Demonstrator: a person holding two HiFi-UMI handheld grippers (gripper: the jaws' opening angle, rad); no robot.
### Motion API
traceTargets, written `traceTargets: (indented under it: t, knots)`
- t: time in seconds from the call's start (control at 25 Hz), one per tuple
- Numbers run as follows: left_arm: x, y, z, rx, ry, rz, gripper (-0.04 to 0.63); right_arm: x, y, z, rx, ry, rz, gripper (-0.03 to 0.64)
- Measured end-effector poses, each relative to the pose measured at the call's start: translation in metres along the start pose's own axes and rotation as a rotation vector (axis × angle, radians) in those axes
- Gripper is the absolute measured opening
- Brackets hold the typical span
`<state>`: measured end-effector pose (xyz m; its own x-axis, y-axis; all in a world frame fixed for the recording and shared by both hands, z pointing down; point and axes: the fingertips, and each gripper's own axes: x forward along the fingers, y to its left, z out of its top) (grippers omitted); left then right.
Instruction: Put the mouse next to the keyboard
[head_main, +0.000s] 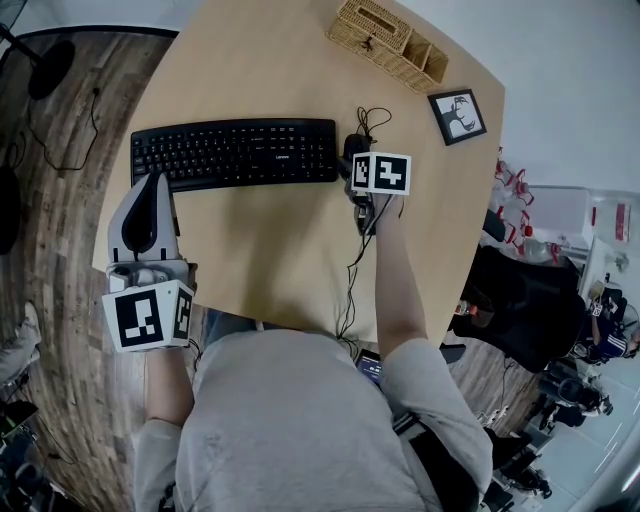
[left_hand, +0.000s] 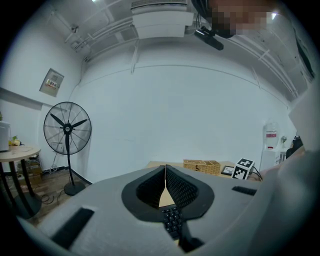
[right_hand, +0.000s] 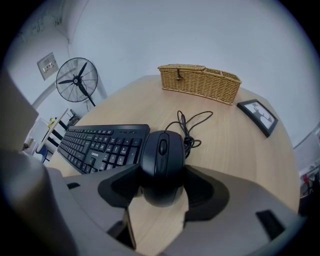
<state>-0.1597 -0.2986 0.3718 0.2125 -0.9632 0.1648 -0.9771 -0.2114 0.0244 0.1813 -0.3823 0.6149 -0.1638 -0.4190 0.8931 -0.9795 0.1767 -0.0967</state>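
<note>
Head view: tan table (head_main: 280, 260) with keyboard (head_main: 235, 152), mouse (right_hand: 161, 155); wood-plank floor (head_main: 60, 230), white wall (left_hand: 175, 110)

**Bright flat light, heavy fisheye on the gripper cams**

Lighting's bright and even and seems to come from overhead. Shadows on the table (head_main: 270, 260) are faint, and the keyboard (head_main: 235, 152) barely casts one. No real glare, just a mild sheen on the mouse (right_hand: 161, 155). Both gripper views have black rounded corners and bend straight lines hard near the edges. The white wall (left_hand: 175, 115) looks a bit washed out. The head view stays pretty sharp throughout.
</note>
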Motion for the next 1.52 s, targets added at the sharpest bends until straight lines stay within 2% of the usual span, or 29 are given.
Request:
traceTargets:
  t: [0.12, 0.4, 0.64, 0.88, 0.96, 1.12, 1.16, 1.52]
  knots:
    - [-0.001, -0.001, 0.000, 0.000, -0.001, 0.000, 0.011, 0.000, 0.001, 0.000, -0.009, -0.005, 0.009, 0.256]
    - [-0.005, -0.001, 0.002, 0.001, -0.005, 0.006, 0.011, -0.003, 0.007, 0.001, 0.074, -0.048, 0.084, 0.256]
    - [-0.009, -0.003, 0.003, 0.002, -0.009, 0.008, 0.011, -0.008, 0.009, -0.002, 0.082, -0.076, 0.095, 0.256]
    - [-0.012, -0.006, 0.006, 0.005, -0.019, 0.002, 0.011, -0.033, 0.014, 0.010, 0.059, -0.190, 0.097, 0.255]
    - [-0.013, -0.007, 0.008, 0.007, -0.023, -0.001, 0.011, -0.043, 0.021, 0.013, 0.023, -0.223, 0.113, 0.219]
    - [-0.016, -0.011, 0.013, 0.010, -0.037, -0.011, 0.011, -0.062, 0.035, 0.011, -0.040, -0.276, 0.119, 0.046]
    - [-0.018, -0.013, 0.014, 0.012, -0.041, -0.015, 0.011, -0.066, 0.037, 0.010, -0.048, -0.286, 0.119, 0.029]
    - [-0.030, -0.025, 0.025, 0.027, -0.068, -0.056, 0.011, -0.108, 0.059, 0.002, -0.124, -0.406, 0.135, 0.014]
